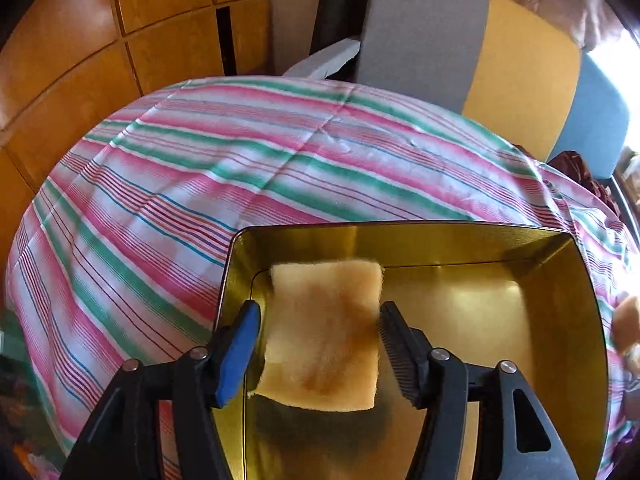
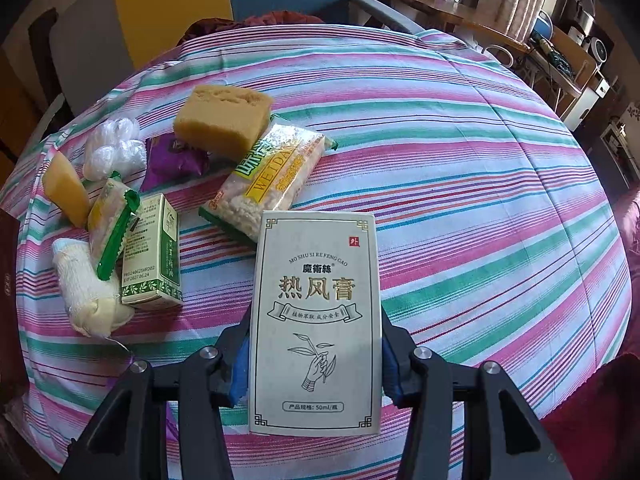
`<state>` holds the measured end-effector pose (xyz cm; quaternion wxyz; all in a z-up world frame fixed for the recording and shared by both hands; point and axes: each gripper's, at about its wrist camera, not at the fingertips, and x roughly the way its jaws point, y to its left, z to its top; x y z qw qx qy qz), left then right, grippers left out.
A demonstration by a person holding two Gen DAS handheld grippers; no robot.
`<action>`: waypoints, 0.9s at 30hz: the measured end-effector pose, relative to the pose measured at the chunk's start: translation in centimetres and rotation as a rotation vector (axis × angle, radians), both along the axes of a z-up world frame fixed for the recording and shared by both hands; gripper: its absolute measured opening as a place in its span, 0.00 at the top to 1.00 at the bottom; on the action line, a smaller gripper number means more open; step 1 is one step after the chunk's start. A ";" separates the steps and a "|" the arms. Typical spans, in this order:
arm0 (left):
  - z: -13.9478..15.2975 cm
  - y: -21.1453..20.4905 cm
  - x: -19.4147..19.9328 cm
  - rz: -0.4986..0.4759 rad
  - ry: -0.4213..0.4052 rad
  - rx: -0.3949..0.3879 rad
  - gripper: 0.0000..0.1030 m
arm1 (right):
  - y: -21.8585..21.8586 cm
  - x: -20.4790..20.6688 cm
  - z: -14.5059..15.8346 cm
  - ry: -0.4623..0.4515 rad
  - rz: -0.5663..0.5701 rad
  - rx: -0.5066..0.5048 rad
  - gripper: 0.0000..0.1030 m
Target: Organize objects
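Hanging over the gold tin, a yellow sponge sits between the left gripper fingers; jaws spread, whether the pads touch it is unclear. Tin's right half is bare, its far rim well short of the striped tablecloth edge. Right gripper clamps a white box reading "MO SHU SI RE FENG GAO", "50ml". Left of it: green carton, "WEIDA" snack pack, sponge block. Cloth to the right lies open.
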<state>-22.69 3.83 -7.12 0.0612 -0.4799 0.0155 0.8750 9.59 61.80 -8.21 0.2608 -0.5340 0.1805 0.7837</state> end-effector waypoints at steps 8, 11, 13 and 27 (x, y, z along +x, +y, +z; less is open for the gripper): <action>4.2 -2.1 6.2 0.024 0.144 0.034 0.30 | 0.4 0.3 0.6 0.010 -0.042 0.036 0.50; 5.0 -3.3 9.7 0.026 0.166 0.060 0.30 | 0.6 1.0 2.2 0.073 -0.070 0.063 0.50; 5.0 -3.7 11.2 0.018 0.172 0.061 0.30 | 0.2 1.2 3.5 0.102 -0.085 0.091 0.50; 4.2 -4.7 18.1 0.037 0.176 0.053 0.29 | -7.5 -3.0 7.4 0.214 0.048 0.123 0.50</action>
